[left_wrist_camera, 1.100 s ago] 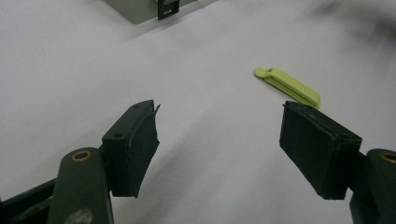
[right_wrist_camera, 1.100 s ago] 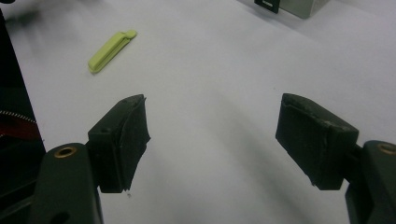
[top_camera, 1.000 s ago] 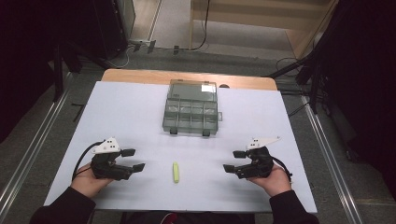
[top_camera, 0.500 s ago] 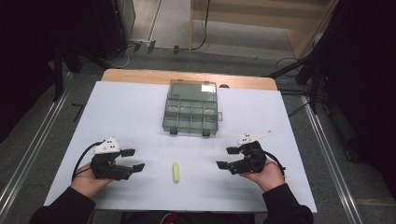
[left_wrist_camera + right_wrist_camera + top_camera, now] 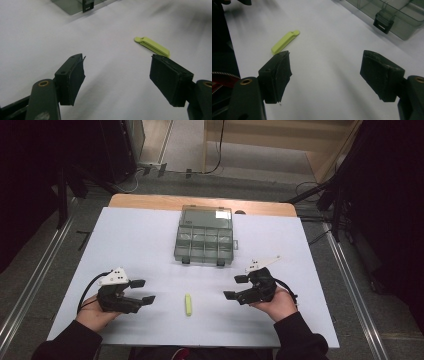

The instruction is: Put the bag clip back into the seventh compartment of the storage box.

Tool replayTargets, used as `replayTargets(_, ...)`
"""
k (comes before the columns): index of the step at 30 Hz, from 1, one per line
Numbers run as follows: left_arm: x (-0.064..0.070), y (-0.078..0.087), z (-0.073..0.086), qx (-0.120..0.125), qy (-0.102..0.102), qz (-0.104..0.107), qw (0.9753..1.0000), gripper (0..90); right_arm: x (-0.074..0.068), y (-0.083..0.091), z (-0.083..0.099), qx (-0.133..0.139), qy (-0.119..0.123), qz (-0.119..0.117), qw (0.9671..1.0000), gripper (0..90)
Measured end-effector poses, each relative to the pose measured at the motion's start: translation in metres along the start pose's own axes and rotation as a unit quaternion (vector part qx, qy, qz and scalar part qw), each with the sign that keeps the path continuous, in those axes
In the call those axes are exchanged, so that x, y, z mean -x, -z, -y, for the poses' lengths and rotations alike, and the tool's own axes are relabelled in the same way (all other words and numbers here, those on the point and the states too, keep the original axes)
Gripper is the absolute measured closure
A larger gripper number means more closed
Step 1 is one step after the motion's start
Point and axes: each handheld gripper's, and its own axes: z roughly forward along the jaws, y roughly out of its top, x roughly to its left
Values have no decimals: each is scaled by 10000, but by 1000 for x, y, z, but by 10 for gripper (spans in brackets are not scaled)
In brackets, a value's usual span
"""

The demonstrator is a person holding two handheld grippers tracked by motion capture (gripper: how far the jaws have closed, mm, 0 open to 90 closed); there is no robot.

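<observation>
A small yellow-green clip (image 5: pixel 188 304) lies flat on the white table near the front edge, between the two grippers. My left gripper (image 5: pixel 142 291) rests to its left, held by a hand, jaws open and empty. In the left gripper view the clip (image 5: pixel 152 46) lies just beyond the right pad of the open gripper (image 5: pixel 120 75). My right gripper (image 5: pixel 234 287) sits to the clip's right, open and empty, pointing left. In the right gripper view the clip (image 5: pixel 284 41) lies just past the left pad of that gripper (image 5: pixel 332 75).
A smoky transparent compartment box (image 5: pixel 205 240) with two black latches stands shut at the table's back middle; its corner (image 5: pixel 75 5) and a latch (image 5: pixel 384 21) show in the gripper views. The white table sheet (image 5: pixel 125 235) has bare room on both sides.
My right gripper has moved left and slightly forward over the table, closer to the clip. The left gripper and the clip have stayed in place.
</observation>
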Motion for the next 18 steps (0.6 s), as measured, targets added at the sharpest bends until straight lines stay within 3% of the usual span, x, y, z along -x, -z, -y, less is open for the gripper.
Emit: replayTargets(18,0,0,0,4,-29,31,10000,271,-16,-33,-19,-213,175,-208,9994,256)
